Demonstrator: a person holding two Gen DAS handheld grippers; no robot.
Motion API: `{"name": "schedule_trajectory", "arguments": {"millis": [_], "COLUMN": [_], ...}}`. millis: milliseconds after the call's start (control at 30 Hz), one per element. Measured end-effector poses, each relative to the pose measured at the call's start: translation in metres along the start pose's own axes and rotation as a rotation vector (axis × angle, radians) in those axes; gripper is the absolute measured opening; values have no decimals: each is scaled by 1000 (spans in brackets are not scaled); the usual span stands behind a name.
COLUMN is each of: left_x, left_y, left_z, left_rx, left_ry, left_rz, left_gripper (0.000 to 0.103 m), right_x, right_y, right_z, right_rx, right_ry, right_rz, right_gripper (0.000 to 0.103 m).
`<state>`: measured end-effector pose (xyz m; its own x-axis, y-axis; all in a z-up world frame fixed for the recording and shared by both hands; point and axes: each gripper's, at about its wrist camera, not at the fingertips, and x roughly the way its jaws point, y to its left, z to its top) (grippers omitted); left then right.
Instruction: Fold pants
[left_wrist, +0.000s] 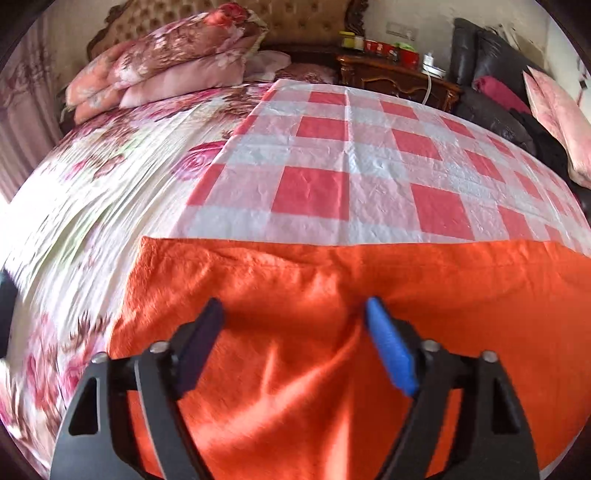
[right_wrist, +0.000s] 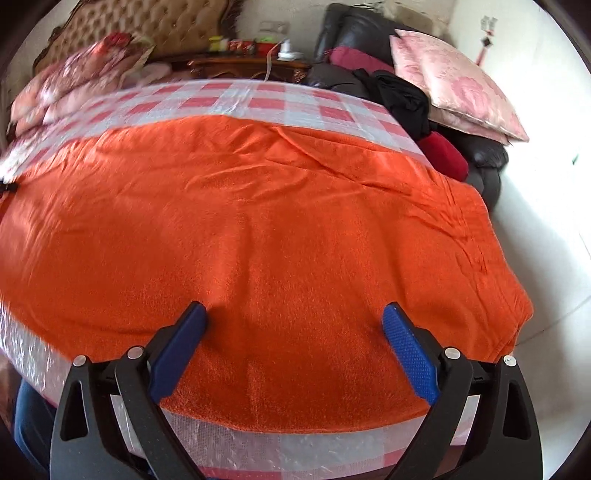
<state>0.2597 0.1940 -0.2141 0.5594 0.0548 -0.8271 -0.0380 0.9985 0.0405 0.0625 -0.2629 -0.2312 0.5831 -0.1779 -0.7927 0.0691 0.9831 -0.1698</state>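
The orange pants (left_wrist: 332, 295) lie spread on a red-and-white checked cloth (left_wrist: 332, 158) over the bed. In the left wrist view my left gripper (left_wrist: 295, 314) hovers over the pants near their left edge, jaws wide apart, nothing pinched between the fingers. A raised fold of orange fabric runs beside its blue pad (left_wrist: 391, 350). In the right wrist view the pants (right_wrist: 258, 221) fill the middle, wrinkled toward the right end. My right gripper (right_wrist: 293, 314) stands open just over the near part of the fabric, its blue pads (right_wrist: 410, 354) spread and gripping nothing.
Floral bedsheet (left_wrist: 92, 192) lies left of the checked cloth, with stacked floral pillows (left_wrist: 166, 62) at the headboard. A wooden nightstand (left_wrist: 399, 74) with jars stands behind. A dark sofa (right_wrist: 369, 37) holds a pink pillow (right_wrist: 454, 85) and dark clothes on the right. White floor (right_wrist: 546, 221) lies beyond.
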Motion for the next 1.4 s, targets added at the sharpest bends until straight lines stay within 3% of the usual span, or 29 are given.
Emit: {"name": "schedule_trajectory", "arguments": {"millis": [67,100,167,267,367,433,500,533,600,667,733,833,867,933,967,1100,1200,1267,1333,1367,1400], "left_x": [0,-1,-1,-1,-4,-4,-6,-7,-8,-16,-23,-24,-22,-16,-13,1,1,-1,-5,-9,-17], "left_y": [3,6,18,38,50,64,80,86,97,105,89,43,29,-1,-11,-16,21,49,71,78,84], "left_z": [1,0,-3,-6,-4,-3,-1,1,3,6,11,21,22,20,18,6,5,5,5,4,5], "left_rx": [37,38,7,-39,-47,-64,-99,-90,-92,-141,-98,22,46,88,101,69,-17,-76,-109,-117,-128], "left_ry": [-14,-23,-30,-37,-40,-29,-12,7,27,18,-15,-49,-54,-51,-44,-21,-7,18,55,62,46], "left_rz": [-11,-10,18,16,93,151,155,227,320,284,231,112,68,-27,-52,-69,7,144,306,378,402], "left_gripper": [82,82,82,82,82,82,79,72,72,67,67,67,67,66,66,69,71,75,72,71,71], "right_x": [-19,-27,-29,2,55,84,100,102,102,101,90,69,68,76,84,96,93,94,85,74,61], "right_y": [-13,-25,-60,-114,-134,-141,-143,-142,-139,-132,-119,-94,-88,-88,-92,-115,-123,-136,-148,-145,-136], "right_z": [12,24,50,90,109,110,106,104,103,106,110,110,109,108,106,96,95,92,90,89,87], "right_rx": [-46,-62,-19,73,-9,-51,-73,-75,-64,-49,-43,-65,-73,-43,-27,19,-1,48,134,146,131], "right_ry": [-109,-160,-180,-108,2,84,111,96,91,100,43,-121,-137,-110,-71,-52,-52,-24,-18,-37,-84], "right_rz": [-15,-65,-119,-179,-280,-310,-314,-350,-399,-465,-514,-420,-411,-318,-313,-287,-358,-391,-384,-441,-458], "right_gripper": [91,91,91,91,82,81,83,88,89,89,89,89,90,90,90,91,91,91,91,91,91]}}
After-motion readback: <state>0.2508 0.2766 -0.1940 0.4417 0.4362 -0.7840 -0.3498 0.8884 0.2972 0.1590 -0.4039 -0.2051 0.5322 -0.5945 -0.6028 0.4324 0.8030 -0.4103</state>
